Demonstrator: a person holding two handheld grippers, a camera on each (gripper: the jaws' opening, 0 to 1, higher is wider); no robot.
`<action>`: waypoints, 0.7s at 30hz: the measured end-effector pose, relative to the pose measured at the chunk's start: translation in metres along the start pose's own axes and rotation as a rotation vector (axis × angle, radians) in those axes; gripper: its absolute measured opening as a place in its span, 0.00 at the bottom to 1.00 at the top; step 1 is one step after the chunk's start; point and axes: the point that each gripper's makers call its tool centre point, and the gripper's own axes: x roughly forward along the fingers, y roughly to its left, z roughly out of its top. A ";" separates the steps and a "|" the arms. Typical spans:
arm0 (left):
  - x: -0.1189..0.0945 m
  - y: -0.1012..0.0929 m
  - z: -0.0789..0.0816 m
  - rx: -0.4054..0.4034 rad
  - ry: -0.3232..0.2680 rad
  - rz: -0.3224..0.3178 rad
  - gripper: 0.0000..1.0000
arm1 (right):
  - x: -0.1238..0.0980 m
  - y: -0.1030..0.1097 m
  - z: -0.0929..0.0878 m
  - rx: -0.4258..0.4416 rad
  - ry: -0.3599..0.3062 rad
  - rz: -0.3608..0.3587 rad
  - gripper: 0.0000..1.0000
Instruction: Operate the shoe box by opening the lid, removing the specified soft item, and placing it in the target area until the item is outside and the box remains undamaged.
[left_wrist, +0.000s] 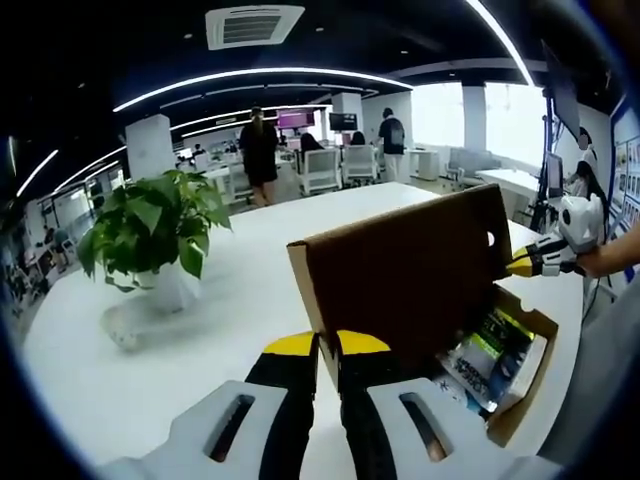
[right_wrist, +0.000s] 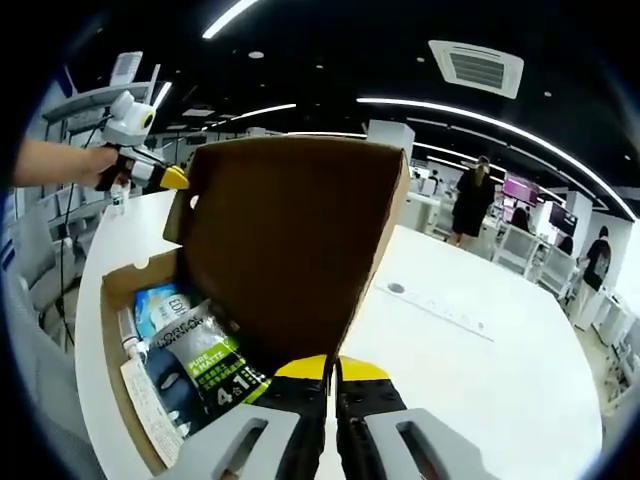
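Now the shoe box (left_wrist: 520, 390) sits open on the white table (left_wrist: 180, 370), its long axis running from one gripper toward the other. Its brown lid (left_wrist: 410, 270) stands upright. The left gripper (left_wrist: 327, 345) pinches one lid corner, the right gripper (right_wrist: 331, 367) the opposite one. Soft packets (right_wrist: 205, 365) lie lengthwise inside, beside a potted plant (left_wrist: 150, 225).

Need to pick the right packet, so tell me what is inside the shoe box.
Inside the shoe box lie soft packets: a green-and-black one, a blue one behind it, and a dark one beside it. The raised lid hides the rest.
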 end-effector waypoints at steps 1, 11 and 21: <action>0.000 -0.002 -0.004 0.003 0.007 0.000 0.04 | 0.000 0.000 0.000 -0.003 0.000 0.000 0.00; 0.001 -0.012 -0.035 -0.014 0.054 -0.006 0.06 | 0.001 -0.002 0.001 -0.002 0.003 0.004 0.00; 0.004 -0.016 -0.061 -0.042 0.101 0.009 0.03 | 0.004 -0.003 0.003 -0.006 0.010 0.008 0.00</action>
